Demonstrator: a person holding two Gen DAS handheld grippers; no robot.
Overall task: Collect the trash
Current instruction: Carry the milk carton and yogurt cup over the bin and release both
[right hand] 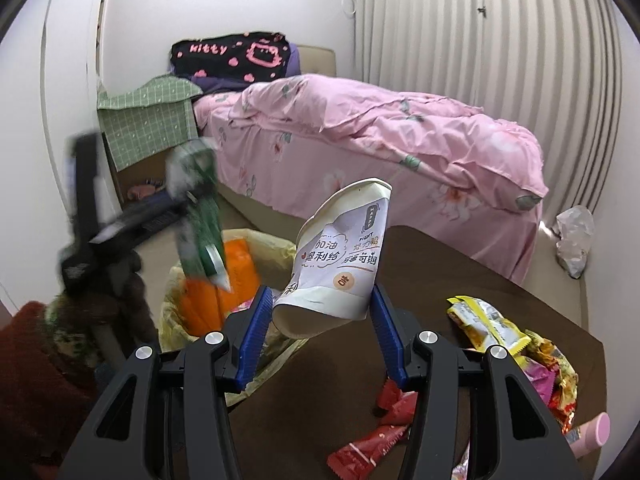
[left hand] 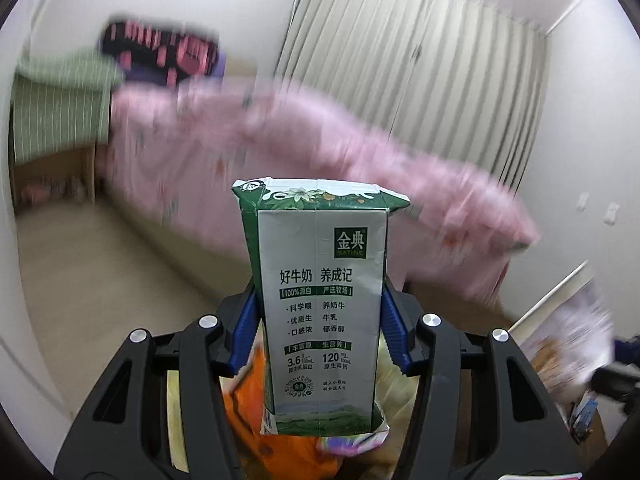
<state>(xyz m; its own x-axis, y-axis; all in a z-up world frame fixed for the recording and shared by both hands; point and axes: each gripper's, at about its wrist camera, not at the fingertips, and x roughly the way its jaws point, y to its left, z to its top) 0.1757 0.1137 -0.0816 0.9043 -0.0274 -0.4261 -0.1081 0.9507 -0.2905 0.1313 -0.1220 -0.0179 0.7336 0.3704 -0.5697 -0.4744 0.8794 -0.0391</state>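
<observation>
Left gripper [left hand: 322, 330] clenched on milk carton [left hand: 320, 300], held upright over yellow-lined bin [right hand: 276, 256], judged ready for drop. Bin already holds orange packaging [right hand: 236, 276]. Right gripper [right hand: 322, 330] clamped on crumpled paper cup [right hand: 340, 256], tilted beside bin. Yellow and red snack wrappers [right hand: 492, 328] left on brown table [right hand: 440, 264].

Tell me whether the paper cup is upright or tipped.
Tipped: the paper cup leans, mouth up-right, crumpled, clamped in the right gripper.
</observation>
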